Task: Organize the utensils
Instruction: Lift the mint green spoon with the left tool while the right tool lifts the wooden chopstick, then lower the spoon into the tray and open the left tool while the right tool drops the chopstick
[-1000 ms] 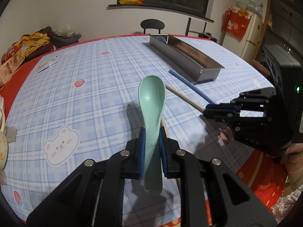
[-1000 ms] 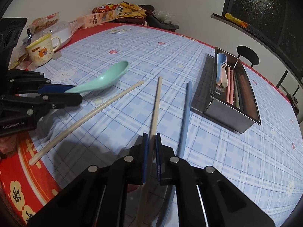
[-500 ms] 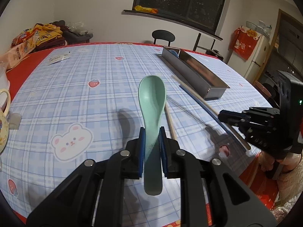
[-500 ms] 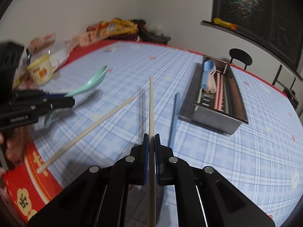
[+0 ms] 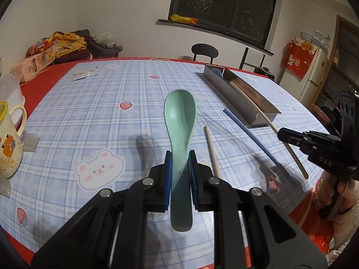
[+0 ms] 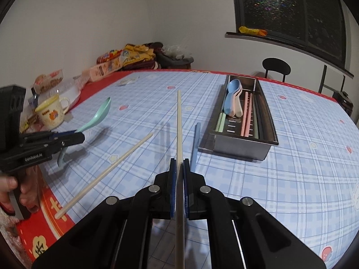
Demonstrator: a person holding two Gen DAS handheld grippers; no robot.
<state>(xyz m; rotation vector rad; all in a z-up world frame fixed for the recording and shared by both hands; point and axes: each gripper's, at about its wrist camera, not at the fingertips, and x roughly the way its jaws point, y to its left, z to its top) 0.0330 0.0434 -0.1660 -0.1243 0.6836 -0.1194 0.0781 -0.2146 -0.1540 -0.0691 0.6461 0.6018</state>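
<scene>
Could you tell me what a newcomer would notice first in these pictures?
Probably the mint-green spoon clamped upright in the left gripper, above the plaid tablecloth. Next, the cream chopstick pinched in the right gripper, pointing past the steel utensil tray.

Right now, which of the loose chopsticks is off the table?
The cream chopstick clamped in the right gripper; the other cream chopstick and the blue one lie flat.

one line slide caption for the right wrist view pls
Right gripper clamps a cream chopstick above the checked tablecloth, pointing past the steel utensil tray.
</scene>
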